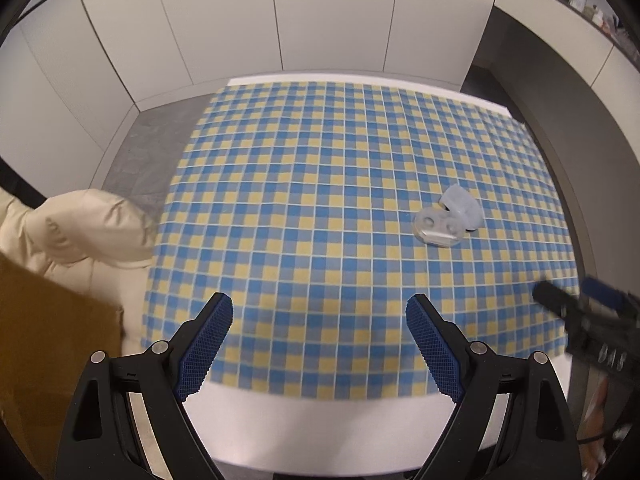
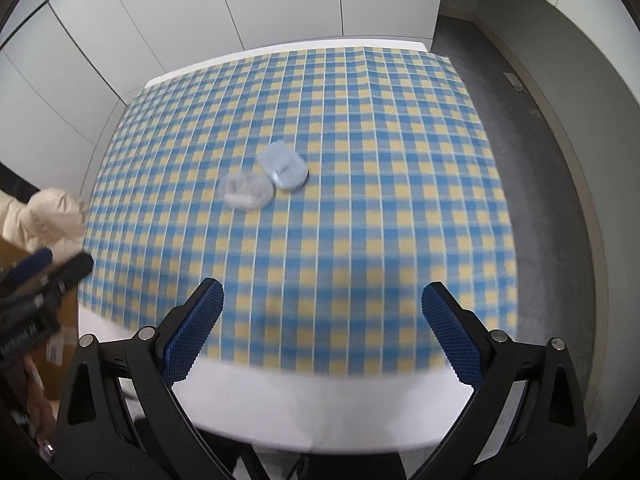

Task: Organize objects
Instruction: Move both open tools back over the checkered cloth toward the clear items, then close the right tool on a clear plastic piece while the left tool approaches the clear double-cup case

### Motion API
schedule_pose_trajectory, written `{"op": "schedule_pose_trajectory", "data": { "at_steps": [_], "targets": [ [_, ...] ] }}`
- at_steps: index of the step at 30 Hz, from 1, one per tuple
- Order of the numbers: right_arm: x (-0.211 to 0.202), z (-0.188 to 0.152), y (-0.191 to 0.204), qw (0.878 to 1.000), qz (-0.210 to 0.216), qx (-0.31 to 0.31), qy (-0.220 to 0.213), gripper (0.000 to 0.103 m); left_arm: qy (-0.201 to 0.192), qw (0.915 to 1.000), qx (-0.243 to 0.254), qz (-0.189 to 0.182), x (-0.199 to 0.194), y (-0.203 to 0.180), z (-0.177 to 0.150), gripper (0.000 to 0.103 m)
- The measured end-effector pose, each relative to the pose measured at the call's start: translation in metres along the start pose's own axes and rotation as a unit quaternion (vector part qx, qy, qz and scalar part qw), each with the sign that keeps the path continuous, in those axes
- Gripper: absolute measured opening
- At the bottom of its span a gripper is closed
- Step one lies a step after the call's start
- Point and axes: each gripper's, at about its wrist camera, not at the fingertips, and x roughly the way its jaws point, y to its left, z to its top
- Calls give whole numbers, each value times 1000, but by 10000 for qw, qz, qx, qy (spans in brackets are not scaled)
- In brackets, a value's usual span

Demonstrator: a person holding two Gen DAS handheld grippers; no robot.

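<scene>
L wrist view: left claw point(image 1: 319, 344) nearest, spread wide, empty, over near edge of desk point(image 1: 320, 432) w/ checked cloth point(image 1: 320, 200); open clear case point(image 1: 446, 222) lies on cloth, far right, well apart. R wrist view: right claw point(image 2: 322, 330) also spread, empty; case mid-cloth, ahead-left, blurred.

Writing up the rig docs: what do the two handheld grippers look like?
Both match. The left gripper and right gripper each have black angular plastic linkage arms with silver round pivot pins and two blue cross-hatched textured finger pads. No cables or markings are legible.
</scene>
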Motion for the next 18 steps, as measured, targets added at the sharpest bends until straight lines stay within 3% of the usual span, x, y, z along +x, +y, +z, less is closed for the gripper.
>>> {"op": "schedule_pose_trajectory", "data": {
  "at_steps": [10, 15, 17, 18],
  "targets": [
    [91, 67, -4, 9986, 315, 413, -121, 101, 358, 9993, -59, -71, 57, -14, 7, 89],
    [123, 83, 11, 9997, 19, 215, -147, 87, 448, 9989, -59, -131, 70, -19, 5, 89],
    [128, 84, 17, 9998, 60, 122, -170, 85, 466, 9988, -39, -170, 73, -22, 5, 89],
    [129, 84, 20, 9998, 53, 66, -204, 80, 463, 9988, -31, -177, 75, -23, 5, 89]
  ]
}}
